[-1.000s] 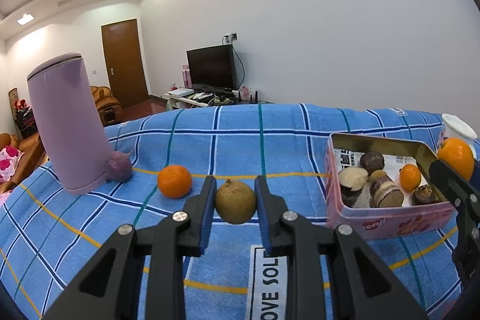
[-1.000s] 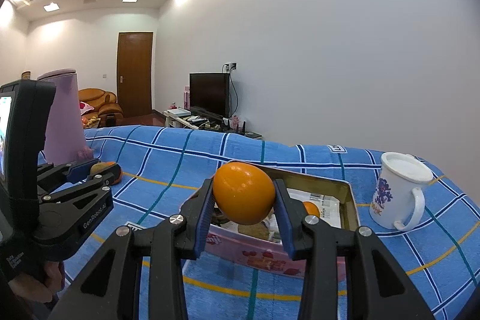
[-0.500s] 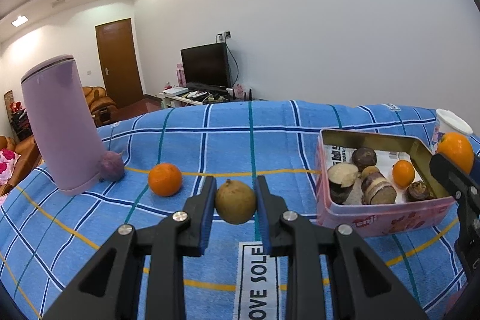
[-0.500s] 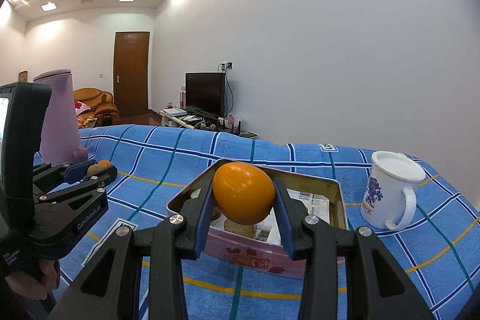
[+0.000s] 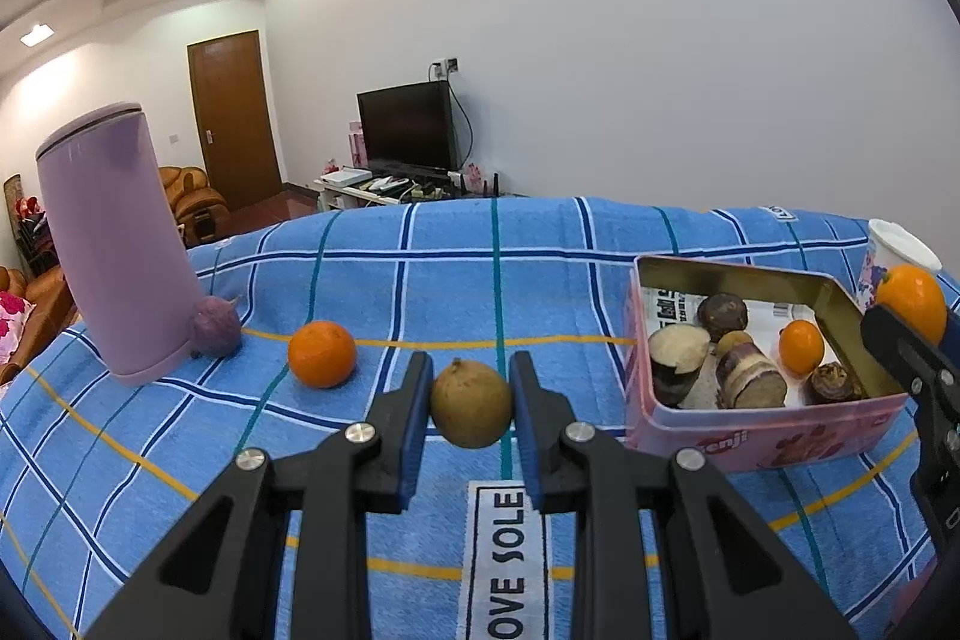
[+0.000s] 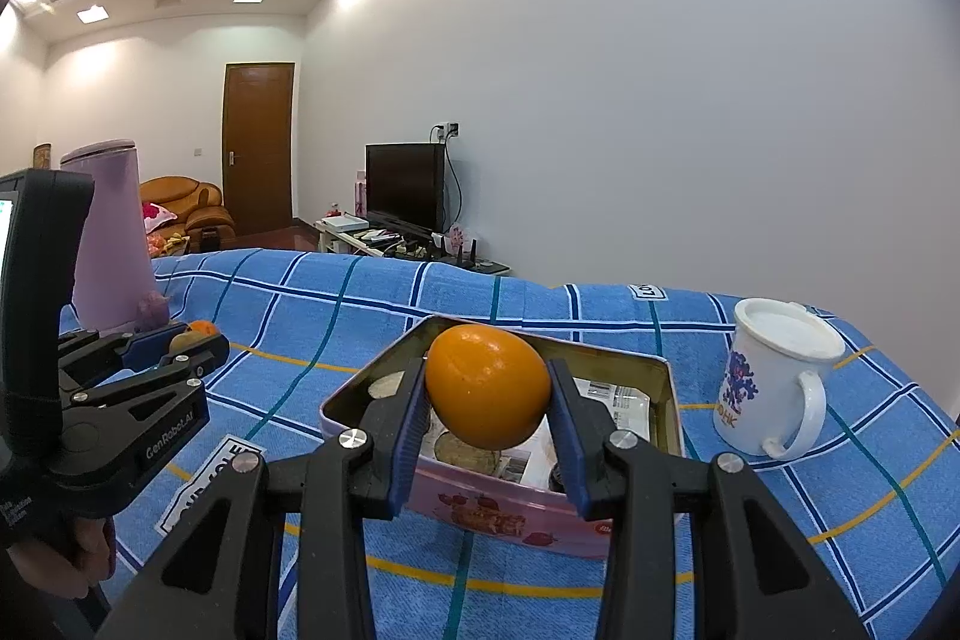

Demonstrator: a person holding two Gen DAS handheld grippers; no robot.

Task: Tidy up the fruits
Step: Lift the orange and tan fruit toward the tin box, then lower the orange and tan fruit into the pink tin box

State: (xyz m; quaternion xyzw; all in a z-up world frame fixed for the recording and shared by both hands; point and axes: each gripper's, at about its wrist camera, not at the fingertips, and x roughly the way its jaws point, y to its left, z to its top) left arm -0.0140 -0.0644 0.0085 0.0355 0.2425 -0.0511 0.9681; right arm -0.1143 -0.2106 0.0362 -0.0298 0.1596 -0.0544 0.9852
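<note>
My left gripper (image 5: 471, 403) is shut on a brown round fruit (image 5: 471, 405) and holds it above the blue checked cloth, left of the pink tin (image 5: 762, 427). My right gripper (image 6: 487, 403) is shut on a large orange (image 6: 487, 385) and holds it over the near part of the tin (image 6: 498, 511). The tin holds a small orange (image 5: 801, 346) and several brown and purple pieces. A loose orange (image 5: 321, 354) and a purple fruit (image 5: 214, 325) lie on the cloth at the left.
A tall lilac canister (image 5: 117, 250) stands at the left by the purple fruit. A white mug (image 6: 777, 382) stands right of the tin. The cloth covers the whole table; a TV stand and sofa are behind it.
Both grippers have risen and drawn back a little with their fruits still held. The right gripper's orange now sits over the tin's near part.
</note>
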